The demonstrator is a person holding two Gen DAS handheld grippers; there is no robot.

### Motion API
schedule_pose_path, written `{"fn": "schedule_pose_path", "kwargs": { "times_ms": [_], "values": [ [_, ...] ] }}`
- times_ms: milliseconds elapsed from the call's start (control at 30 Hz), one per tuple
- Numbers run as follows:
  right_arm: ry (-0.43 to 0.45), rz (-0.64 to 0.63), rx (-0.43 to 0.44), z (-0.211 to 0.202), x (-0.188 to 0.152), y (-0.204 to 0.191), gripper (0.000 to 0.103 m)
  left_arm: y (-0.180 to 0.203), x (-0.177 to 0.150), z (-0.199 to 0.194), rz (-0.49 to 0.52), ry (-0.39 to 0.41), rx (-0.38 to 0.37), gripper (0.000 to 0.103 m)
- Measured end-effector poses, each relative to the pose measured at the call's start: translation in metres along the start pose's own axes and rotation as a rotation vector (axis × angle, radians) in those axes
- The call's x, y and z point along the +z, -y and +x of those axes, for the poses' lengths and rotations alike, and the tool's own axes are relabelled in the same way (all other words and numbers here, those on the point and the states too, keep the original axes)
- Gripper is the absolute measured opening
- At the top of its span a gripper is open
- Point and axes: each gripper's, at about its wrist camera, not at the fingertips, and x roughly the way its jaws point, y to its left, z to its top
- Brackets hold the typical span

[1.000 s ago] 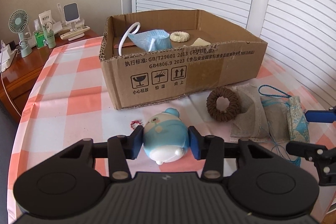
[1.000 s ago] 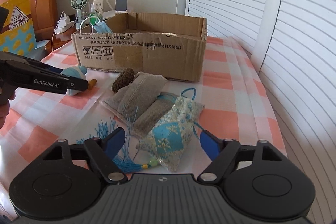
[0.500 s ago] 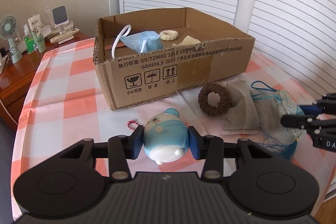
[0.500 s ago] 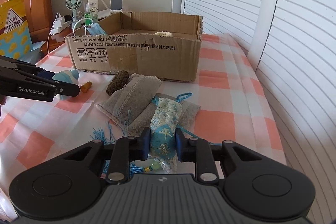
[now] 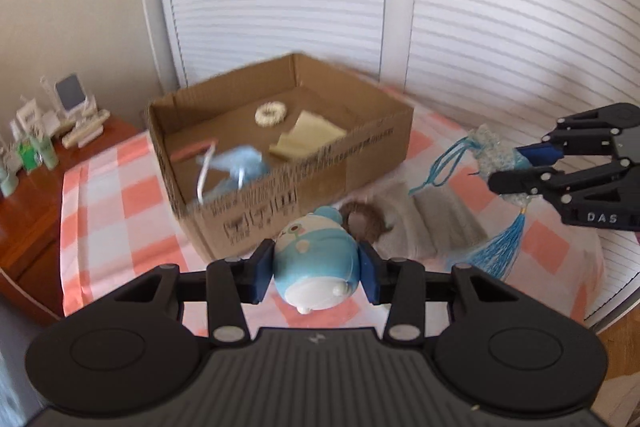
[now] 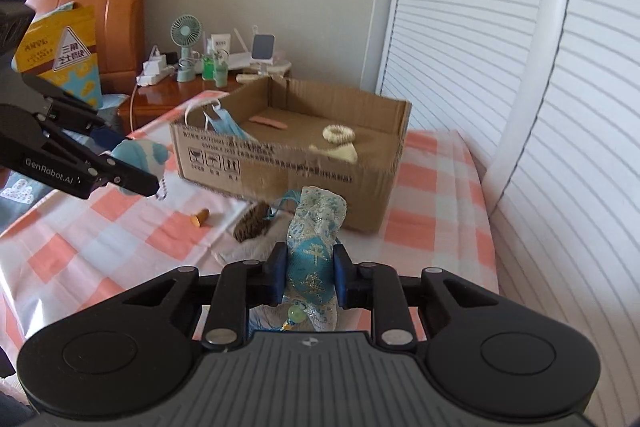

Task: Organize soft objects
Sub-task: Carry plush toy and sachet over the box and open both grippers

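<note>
My left gripper is shut on a blue and white plush toy and holds it above the table, in front of the open cardboard box. My right gripper is shut on a blue patterned sachet with a tassel, lifted off the table to the right of the box. In the box lie a blue face mask, a cream scrunchie and a beige cloth. A brown scrunchie and grey pouches lie on the checked tablecloth.
A small orange-brown object lies on the cloth left of the box. A wooden nightstand with a fan and bottles stands beyond the table. White shutters run along the right. A bed headboard is at the far left.
Both grippers have risen with their loads. The sachet has left the grey pouches and hangs in the air. The plush toy is off the cloth and nearer the box.
</note>
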Motion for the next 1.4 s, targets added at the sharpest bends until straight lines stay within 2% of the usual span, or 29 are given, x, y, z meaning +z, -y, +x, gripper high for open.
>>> {"fn": "schedule_pose_path", "kwargs": {
  "times_ms": [200,333,433,500,533,567,633,667,733,867,1067,1200,1367,1400],
  "values": [
    [0.071,-0.048,0.01,-0.01,0.031,0.004,0.027,-0.013,0.056,0.003,0.048,0.067,0.012,0.043],
    [0.105,-0.063,0.015,-0.011,0.056,0.01,0.027,-0.029,0.09,0.029,0.063,0.072,0.059,0.043],
    [0.124,-0.079,0.008,-0.01,0.07,0.012,0.027,-0.042,0.104,0.056,0.066,0.063,0.125,0.044],
    [0.131,-0.091,0.002,-0.008,0.077,0.012,0.027,-0.052,0.108,0.073,0.04,0.055,0.148,0.049],
    [0.132,-0.097,0.001,-0.005,0.08,0.012,0.027,-0.055,0.108,0.079,0.026,0.047,0.153,0.059],
    [0.132,-0.099,-0.004,-0.003,0.083,0.012,0.027,-0.059,0.106,0.082,0.013,0.045,0.151,0.075],
    [0.133,-0.099,-0.005,0.0,0.088,0.014,0.027,-0.062,0.099,0.081,0.0,0.067,0.164,0.091],
    [0.134,-0.096,-0.003,0.001,0.091,0.015,0.027,-0.062,0.095,0.079,-0.004,0.08,0.182,0.095],
    [0.138,-0.093,0.0,0.002,0.097,0.016,0.027,-0.062,0.088,0.068,-0.025,0.091,0.194,0.095],
    [0.134,-0.096,0.006,0.011,0.109,0.019,0.027,-0.055,0.067,0.039,-0.074,0.112,0.198,0.102],
    [0.109,-0.087,0.02,0.038,0.139,0.024,0.027,-0.024,0.021,0.004,-0.047,0.106,0.239,0.102],
    [0.095,-0.084,0.028,0.06,0.163,0.024,0.027,-0.004,-0.01,-0.005,-0.055,0.085,0.226,0.102],
    [0.081,-0.115,0.017,0.093,0.195,0.012,0.028,0.011,-0.032,-0.007,-0.046,0.064,0.274,0.102],
    [0.078,-0.115,0.014,0.099,0.199,0.01,0.033,0.012,-0.036,-0.008,-0.054,0.06,0.28,0.102]
  ]
}}
